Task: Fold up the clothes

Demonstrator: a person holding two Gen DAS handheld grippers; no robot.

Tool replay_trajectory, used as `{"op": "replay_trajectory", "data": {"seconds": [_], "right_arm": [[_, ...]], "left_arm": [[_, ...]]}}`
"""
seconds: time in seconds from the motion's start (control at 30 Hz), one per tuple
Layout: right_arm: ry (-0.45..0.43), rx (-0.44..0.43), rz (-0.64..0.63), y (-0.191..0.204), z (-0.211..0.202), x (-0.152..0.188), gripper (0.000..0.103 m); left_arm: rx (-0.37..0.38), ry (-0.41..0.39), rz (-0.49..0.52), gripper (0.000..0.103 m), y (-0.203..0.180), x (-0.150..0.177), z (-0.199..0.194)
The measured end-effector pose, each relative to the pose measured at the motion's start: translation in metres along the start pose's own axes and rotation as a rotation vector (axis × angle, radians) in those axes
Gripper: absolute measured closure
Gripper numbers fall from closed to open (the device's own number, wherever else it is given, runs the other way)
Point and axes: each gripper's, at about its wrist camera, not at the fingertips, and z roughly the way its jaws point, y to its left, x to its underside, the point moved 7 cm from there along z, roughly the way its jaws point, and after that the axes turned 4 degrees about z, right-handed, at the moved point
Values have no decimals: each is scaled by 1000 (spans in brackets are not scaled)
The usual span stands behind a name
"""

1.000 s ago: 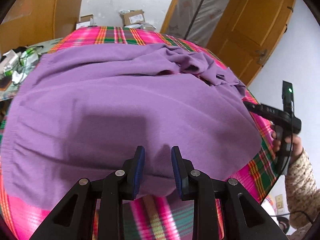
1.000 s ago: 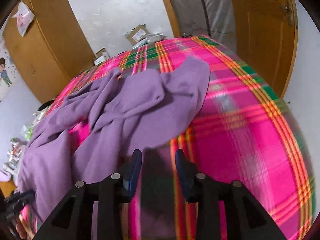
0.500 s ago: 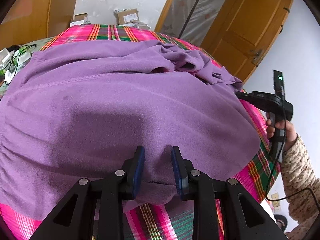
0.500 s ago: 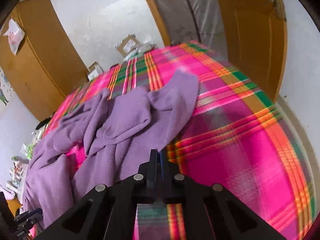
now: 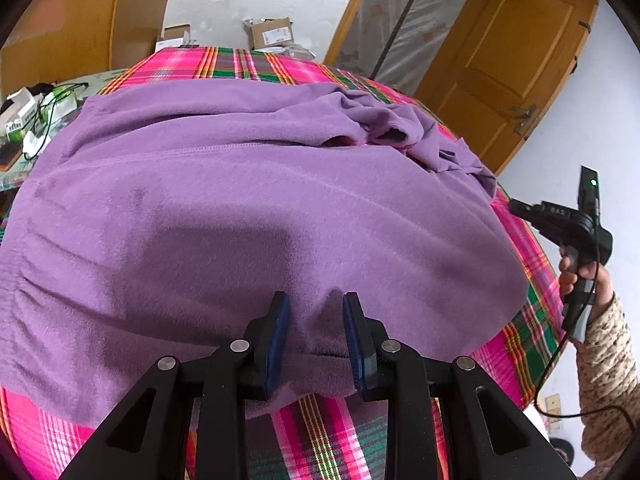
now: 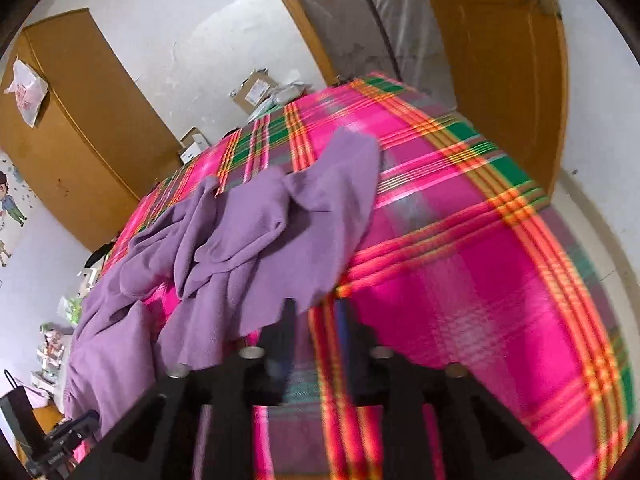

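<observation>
A purple fleece garment lies spread over a pink plaid bedspread. My left gripper is open, its blue pads over the garment's near hem, nothing between them. In the right wrist view the garment's bunched end lies ahead and left. My right gripper is open and blurred, just off the cloth's near edge, over the plaid bedspread. The right gripper also shows in the left wrist view, held in a hand at the bed's right edge.
Cardboard boxes sit past the far end of the bed. A cluttered side table stands on the left. Wooden doors and a wardrobe line the walls.
The right gripper shut half a second ago and has opened again, drawing back slightly from the garment's edge. The left gripper has moved forward over the hem, still open.
</observation>
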Motion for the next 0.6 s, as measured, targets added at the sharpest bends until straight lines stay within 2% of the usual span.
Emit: {"op": "replay_trajectory", "data": {"seconds": [0.13, 0.17, 0.23, 0.37, 0.6], "right_arm": [[21, 27, -48, 10, 20, -6, 68], [18, 39, -54, 10, 22, -7, 71], [11, 62, -65, 10, 27, -9, 97], [-23, 55, -98, 13, 17, -9, 98], [-148, 53, -59, -2, -42, -11, 98]], "left_arm": [[-7, -3, 5, 75, -1, -2, 1], [-8, -5, 5, 75, -1, -2, 2], [-9, -8, 6, 75, -1, -3, 3], [-4, -13, -3, 75, -1, -6, 5], [-2, -12, -8, 75, 1, -5, 3]]}}
